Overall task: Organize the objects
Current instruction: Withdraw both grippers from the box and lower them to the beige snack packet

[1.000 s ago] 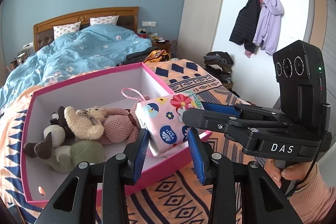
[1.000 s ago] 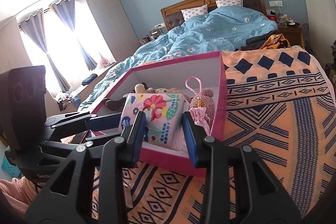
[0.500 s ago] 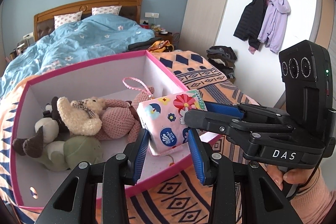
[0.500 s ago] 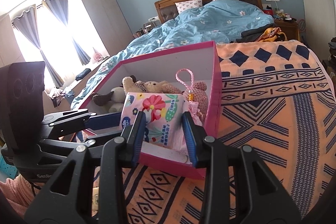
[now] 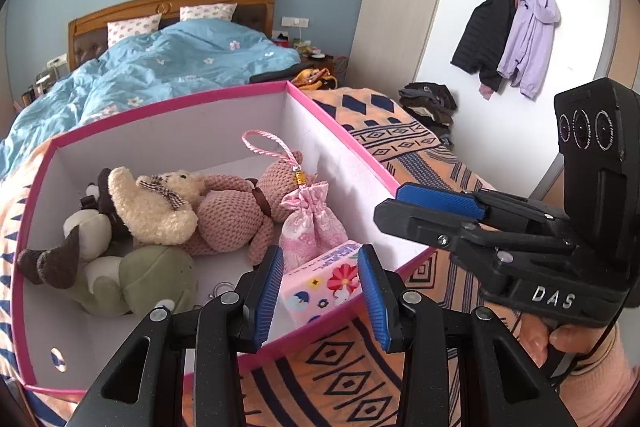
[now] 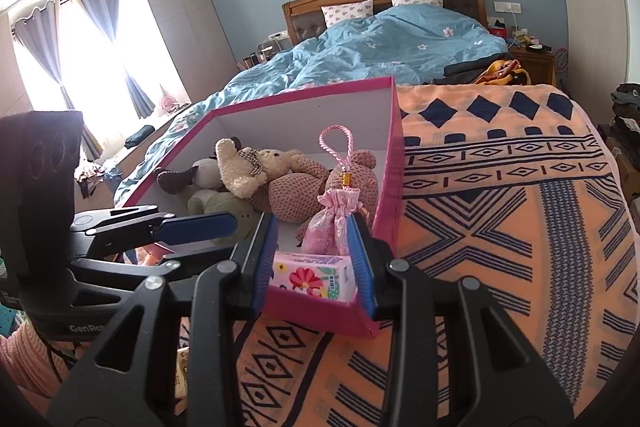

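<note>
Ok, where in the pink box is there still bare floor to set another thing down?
Two patches in the box: the near left corner, between the green plush and the wall with the hole, and a strip along the far wall behind the pink bear. The near right corner is crowded with the sachet and tissue pack.

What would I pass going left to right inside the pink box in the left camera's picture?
Brown-and-white plush → cream teddy bear → pink knitted bear → pink drawstring pouch → flowered tissue pack, lying between the left tongs.
</note>
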A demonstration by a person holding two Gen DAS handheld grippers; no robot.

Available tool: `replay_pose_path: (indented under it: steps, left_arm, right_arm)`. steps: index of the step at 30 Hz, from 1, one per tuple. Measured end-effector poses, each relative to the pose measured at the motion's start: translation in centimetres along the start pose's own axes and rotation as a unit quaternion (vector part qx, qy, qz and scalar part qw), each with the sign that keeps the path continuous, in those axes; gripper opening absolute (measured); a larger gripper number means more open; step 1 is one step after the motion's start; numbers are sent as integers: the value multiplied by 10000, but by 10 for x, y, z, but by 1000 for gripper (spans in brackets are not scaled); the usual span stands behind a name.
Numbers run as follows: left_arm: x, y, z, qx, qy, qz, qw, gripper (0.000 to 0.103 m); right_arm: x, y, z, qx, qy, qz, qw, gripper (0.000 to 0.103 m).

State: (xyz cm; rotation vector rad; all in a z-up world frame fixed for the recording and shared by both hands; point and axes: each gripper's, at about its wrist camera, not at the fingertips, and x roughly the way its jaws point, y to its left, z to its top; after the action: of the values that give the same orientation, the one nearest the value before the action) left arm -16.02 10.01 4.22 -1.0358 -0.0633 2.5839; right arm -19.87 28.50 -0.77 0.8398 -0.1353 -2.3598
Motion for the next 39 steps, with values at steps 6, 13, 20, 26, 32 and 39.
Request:
replay_pose_path:
  steps: [6,13,20,26,32,39]
  left_arm:
    - [-25,-4,-15,129,-255,75,9996,51]
    - [-66,-9,-47,274,-528,221,9980,62]
    - [-76,7,-92,-201,-252,239,9992,64]
    - [-75,17,-134,-671,75,224,9975,64]
    - [-71,25,-160,-953,424,230,9943,64]
    - [-71,29,-177,-1250,576,6,9905,62]
  right_arm:
    - [-17,4,-7,30,-131,185,9997,39]
    - [-32,24,-27,-117,-72,651,9978,44]
    - [-10,46,-64,-256,635,1079,9918,46]
    - [16,61,-92,-351,1204,1263,9840,46]
    - [32,70,-107,-407,1497,1351,9786,46]
    - [41,75,-114,-409,1641,1381,9759,46]
